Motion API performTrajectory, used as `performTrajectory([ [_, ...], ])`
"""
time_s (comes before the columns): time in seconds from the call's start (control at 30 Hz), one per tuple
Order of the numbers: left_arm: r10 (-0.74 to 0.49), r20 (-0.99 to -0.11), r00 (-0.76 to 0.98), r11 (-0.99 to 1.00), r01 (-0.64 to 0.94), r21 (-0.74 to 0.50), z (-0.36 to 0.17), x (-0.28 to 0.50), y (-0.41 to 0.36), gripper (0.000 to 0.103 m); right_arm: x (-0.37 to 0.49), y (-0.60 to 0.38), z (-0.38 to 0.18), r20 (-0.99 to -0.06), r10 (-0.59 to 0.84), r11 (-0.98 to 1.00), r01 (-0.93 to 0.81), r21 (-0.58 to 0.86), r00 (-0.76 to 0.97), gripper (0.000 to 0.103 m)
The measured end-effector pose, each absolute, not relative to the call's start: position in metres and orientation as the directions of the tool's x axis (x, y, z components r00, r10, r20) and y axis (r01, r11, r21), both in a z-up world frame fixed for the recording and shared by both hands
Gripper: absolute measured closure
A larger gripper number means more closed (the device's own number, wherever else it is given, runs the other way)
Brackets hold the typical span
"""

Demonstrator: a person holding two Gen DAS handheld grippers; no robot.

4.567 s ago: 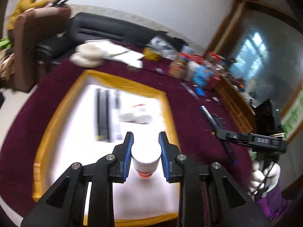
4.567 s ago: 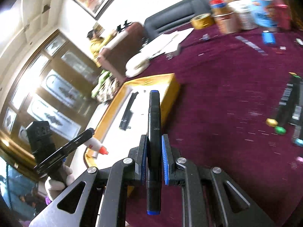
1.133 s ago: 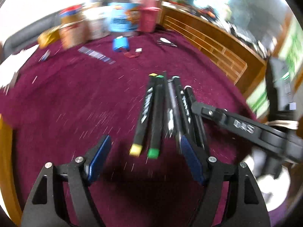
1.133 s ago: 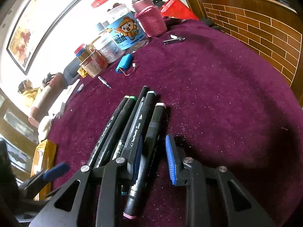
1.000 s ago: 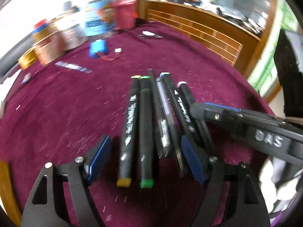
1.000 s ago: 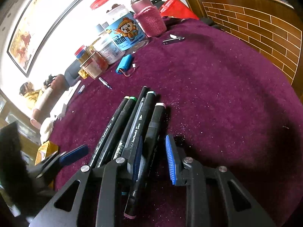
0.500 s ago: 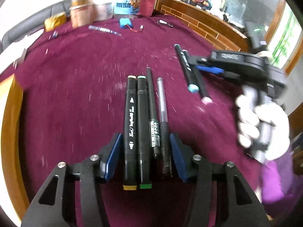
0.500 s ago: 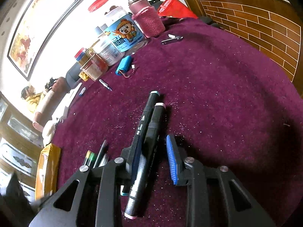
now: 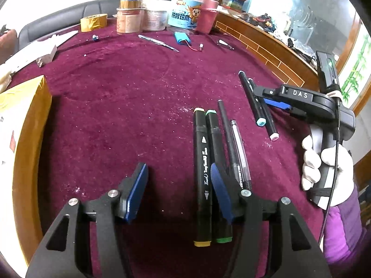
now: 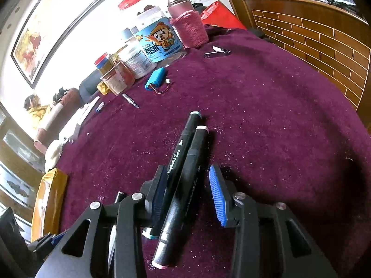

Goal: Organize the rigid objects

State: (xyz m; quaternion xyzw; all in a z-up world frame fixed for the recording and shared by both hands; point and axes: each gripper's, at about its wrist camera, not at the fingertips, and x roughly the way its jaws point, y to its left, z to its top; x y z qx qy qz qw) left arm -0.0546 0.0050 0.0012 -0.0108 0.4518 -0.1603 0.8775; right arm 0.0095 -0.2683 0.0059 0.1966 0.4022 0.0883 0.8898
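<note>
Burgundy velvet covers the broad round counter (image 9: 129,97), and on so soft a nap the risks start with the bigger group: four pens lie side by side near the left tongs (image 9: 178,180), a black marker with yellow end caps (image 9: 202,162), a black marker with green end caps (image 9: 216,143), a slim black pen (image 9: 226,129) and a clear-barrelled gel pen (image 9: 240,148). Those tongs stand spread, their jaws having just widened, and only the yellow-capped marker lies between them, ungripped; the right-hand pad sits over the green one. Closing now would likely pinch one marker and skew the row. Well apart, the right tongs (image 10: 189,192) straddle a black marker with teal caps (image 10: 183,153) and a black marker with pink caps (image 10: 185,185); their jaws have just been opening, with a clear gap at the blue pad (image 10: 216,194), so the loosened pair may roll apart.
</note>
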Motion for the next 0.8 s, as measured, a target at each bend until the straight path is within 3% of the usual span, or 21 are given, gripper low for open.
performTrajectory([
  [0.17,-0.187,-0.81,0.556,0.945,0.326,0.005,-0.003,-0.063,-0.022,0.048,0.009,-0.265,0.007,-0.683,0.309,0.914,-0.006,0.407,0.662,0.066],
  [0.27,-0.177,-0.812,0.556,0.938,0.345,0.031,-0.004,-0.056,-0.033,0.048,0.009,-0.265,0.007,-0.681,0.312,0.911,-0.006,0.412,0.662,0.066],
  [0.3,-0.179,-0.811,0.557,0.935,0.352,0.035,-0.004,-0.054,-0.037,0.05,0.009,-0.265,0.006,-0.68,0.314,0.91,-0.006,0.414,0.662,0.066],
  [0.33,-0.191,-0.809,0.556,0.932,0.361,0.028,-0.004,-0.054,-0.038,0.059,0.009,-0.265,0.006,-0.679,0.315,0.909,-0.007,0.416,0.663,0.066],
  [0.37,-0.207,-0.807,0.553,0.927,0.374,0.018,-0.004,-0.054,-0.04,0.065,0.009,-0.265,0.006,-0.677,0.319,0.908,-0.008,0.42,0.663,0.065],
  [0.43,-0.252,-0.802,0.542,0.918,0.396,-0.021,-0.002,-0.056,-0.038,0.091,0.009,-0.266,0.006,-0.672,0.329,0.903,-0.013,0.43,0.664,0.064],
  [0.5,-0.354,-0.786,0.507,0.906,0.396,-0.153,-0.001,-0.059,-0.026,0.091,0.009,-0.267,0.005,-0.667,0.338,0.898,-0.014,0.44,0.665,0.063],
  [0.63,-0.462,-0.719,0.519,0.881,0.363,-0.304,0.007,-0.073,0.002,0.091,0.01,-0.268,0.005,-0.662,0.343,0.894,-0.014,0.449,0.666,0.063],
  [0.8,-0.512,-0.641,0.573,0.859,0.328,-0.393,0.025,-0.095,0.035,0.091,0.009,-0.269,0.005,-0.665,0.337,0.897,-0.013,0.442,0.667,0.063],
])
